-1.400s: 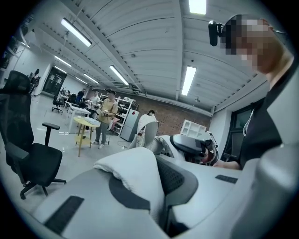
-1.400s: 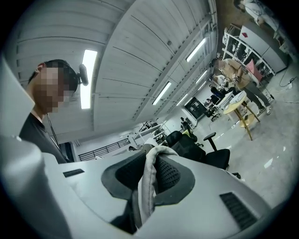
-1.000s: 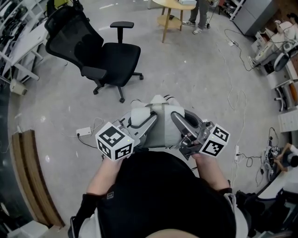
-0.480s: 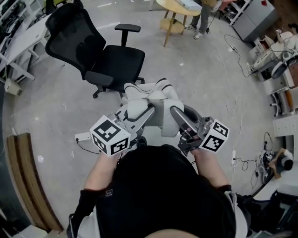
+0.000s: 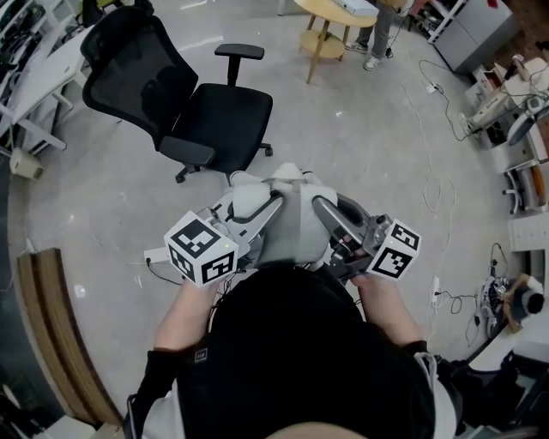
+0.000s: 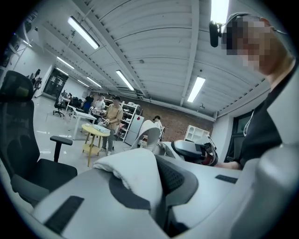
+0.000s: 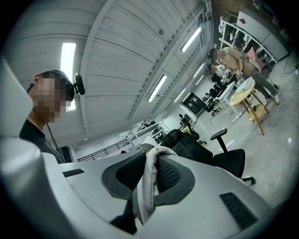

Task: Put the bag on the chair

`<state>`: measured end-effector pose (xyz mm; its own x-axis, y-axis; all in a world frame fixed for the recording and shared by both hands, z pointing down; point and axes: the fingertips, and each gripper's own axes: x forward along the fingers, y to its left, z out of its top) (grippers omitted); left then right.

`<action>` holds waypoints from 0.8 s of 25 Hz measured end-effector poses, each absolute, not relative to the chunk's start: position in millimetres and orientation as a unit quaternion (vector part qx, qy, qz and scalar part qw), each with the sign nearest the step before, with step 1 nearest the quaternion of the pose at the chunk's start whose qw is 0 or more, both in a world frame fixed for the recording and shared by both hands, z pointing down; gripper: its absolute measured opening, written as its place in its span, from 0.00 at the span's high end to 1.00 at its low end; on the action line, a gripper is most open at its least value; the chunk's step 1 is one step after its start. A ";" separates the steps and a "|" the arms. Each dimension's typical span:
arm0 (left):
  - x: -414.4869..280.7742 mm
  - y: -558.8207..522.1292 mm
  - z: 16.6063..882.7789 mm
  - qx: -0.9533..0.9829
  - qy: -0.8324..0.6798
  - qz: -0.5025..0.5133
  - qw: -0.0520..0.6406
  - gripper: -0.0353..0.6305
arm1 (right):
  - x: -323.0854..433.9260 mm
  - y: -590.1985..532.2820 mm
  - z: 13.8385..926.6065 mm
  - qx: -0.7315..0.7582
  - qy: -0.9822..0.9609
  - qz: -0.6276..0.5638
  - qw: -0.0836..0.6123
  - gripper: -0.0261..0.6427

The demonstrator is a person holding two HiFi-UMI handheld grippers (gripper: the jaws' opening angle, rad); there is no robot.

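Observation:
The bag (image 5: 290,213), a soft white and light grey bundle, hangs in the air between both grippers, just short of the black office chair (image 5: 225,116) at the upper left. My left gripper (image 5: 264,206) is shut on a fold of the bag's fabric (image 6: 135,170). My right gripper (image 5: 322,209) is shut on a narrow strip of the bag (image 7: 147,179), pinched between its dark pads. The chair's seat is bare, and it faces me in the left gripper view (image 6: 32,170) and in the right gripper view (image 7: 224,156).
A round wooden table (image 5: 333,12) stands behind the chair with people beside it. Cables (image 5: 436,184) trail over the floor at the right, a white power strip (image 5: 154,255) lies at the left, and wooden boards (image 5: 51,326) lean at the far left. Desks line both sides.
Both grippers have carried the bag forward toward the chair, which now lies closer to the bag. Both grips look the same.

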<state>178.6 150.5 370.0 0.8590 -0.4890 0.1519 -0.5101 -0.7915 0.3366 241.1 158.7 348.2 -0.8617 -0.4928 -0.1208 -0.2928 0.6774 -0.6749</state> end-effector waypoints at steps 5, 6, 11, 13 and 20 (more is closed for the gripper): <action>179.6 120.9 371.7 0.943 -0.273 0.033 0.189 0.90 | 242.9 123.4 351.9 -0.208 0.900 -0.353 0.147 0.86; 178.2 113.4 371.6 0.941 -0.277 0.031 0.190 0.90 | 241.4 116.4 351.8 -0.203 0.902 -0.352 0.145 0.86; 179.9 73.9 373.1 0.934 -0.296 0.021 0.196 0.90 | 242.9 83.0 353.1 -0.185 0.911 -0.344 0.130 0.86; 184.4 56.7 375.7 0.932 -0.300 0.022 0.203 0.90 | 247.4 64.9 354.5 -0.181 0.911 -0.347 0.129 0.86; 208.2 -13.8 372.1 0.929 -0.304 0.018 0.207 0.90 | 271.5 -10.7 348.3 -0.175 0.913 -0.343 0.134 0.86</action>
